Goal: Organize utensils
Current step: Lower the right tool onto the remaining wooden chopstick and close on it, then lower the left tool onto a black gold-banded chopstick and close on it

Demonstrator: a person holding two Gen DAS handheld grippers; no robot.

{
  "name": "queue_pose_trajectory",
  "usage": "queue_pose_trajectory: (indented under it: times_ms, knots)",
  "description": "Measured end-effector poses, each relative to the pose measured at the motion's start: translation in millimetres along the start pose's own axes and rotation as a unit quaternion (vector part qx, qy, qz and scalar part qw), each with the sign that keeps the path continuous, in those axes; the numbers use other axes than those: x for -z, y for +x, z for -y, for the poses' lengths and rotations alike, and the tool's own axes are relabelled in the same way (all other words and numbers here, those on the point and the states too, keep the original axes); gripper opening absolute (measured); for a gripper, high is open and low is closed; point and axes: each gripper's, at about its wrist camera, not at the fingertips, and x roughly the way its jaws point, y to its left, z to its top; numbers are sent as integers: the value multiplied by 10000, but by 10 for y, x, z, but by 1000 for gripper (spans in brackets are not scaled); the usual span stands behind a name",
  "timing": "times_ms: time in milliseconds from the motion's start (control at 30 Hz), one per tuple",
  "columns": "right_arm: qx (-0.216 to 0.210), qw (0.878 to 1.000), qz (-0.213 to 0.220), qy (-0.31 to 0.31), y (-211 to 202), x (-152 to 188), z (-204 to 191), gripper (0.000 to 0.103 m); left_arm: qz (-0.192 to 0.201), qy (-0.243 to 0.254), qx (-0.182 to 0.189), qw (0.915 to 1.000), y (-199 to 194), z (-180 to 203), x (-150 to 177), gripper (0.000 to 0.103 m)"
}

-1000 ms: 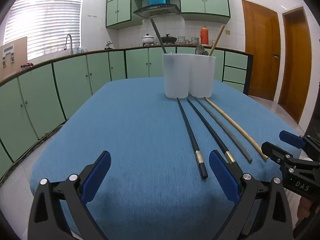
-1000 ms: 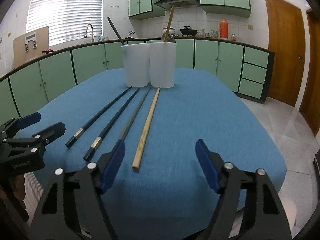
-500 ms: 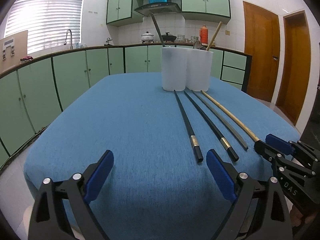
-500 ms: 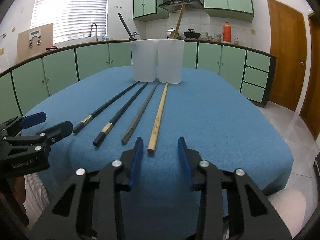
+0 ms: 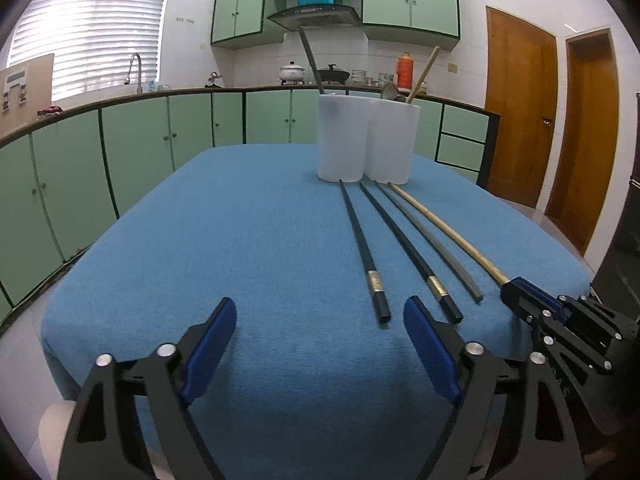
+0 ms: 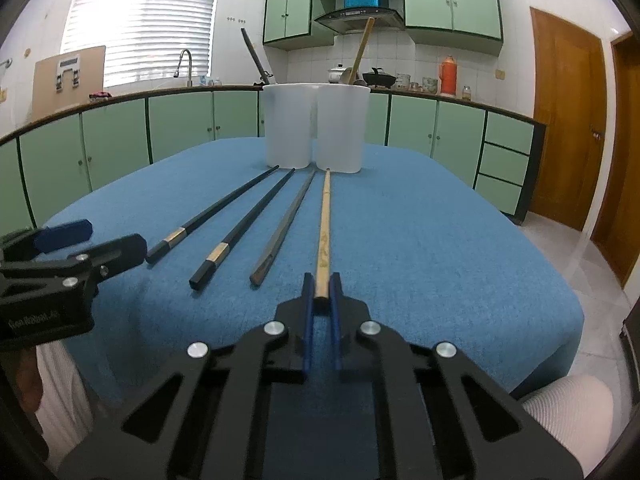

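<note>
Right gripper (image 6: 321, 296), lower centre, has just closed on the wooden chopstick's (image 6: 323, 236) very end; left gripper (image 5: 320, 332) has narrowed slightly, still wide and empty. Lifting could let the stick swing or slip out.

Four chopsticks lie side by side on the blue tabletop (image 6: 440, 240), running from its near edge to the white holders (image 6: 316, 128): two black chopsticks (image 6: 236, 228), one grey chopstick (image 6: 286, 224), one bamboo chopstick (image 6: 325, 232), its near end pinched.

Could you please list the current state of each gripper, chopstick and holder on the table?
Right gripper: just closed on the light wooden chopstick.
Left gripper: open, empty, jaws narrowing.
Two black gold-banded chopsticks, grey chopstick: flat on blue cloth.
White twin holder: upright, utensils inside.
</note>
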Motion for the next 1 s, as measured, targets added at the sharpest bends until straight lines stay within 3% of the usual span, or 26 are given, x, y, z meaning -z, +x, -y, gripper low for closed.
queue_pose_trajectory:
  times_ms: [233,467,600,767,1000]
  knots:
    - [1,10000,-21,60,-25,16,60,6,-94,48,137,9999,54,96,5,63]
    - [-24,10000,-22,80,-30,20,79,6,-142,102,209,9996,102,147,-3,36]
    - [-36,9999,-19,99,-29,23,90,6,-144,170,268,9994,115,218,10,31]
    - [-53,9999,2,114,-28,33,104,6,-174,25,313,9994,144,244,1,12]
    - [-90,9999,39,143,-29,41,128,6,-108,-82,130,9998,125,267,28,7]
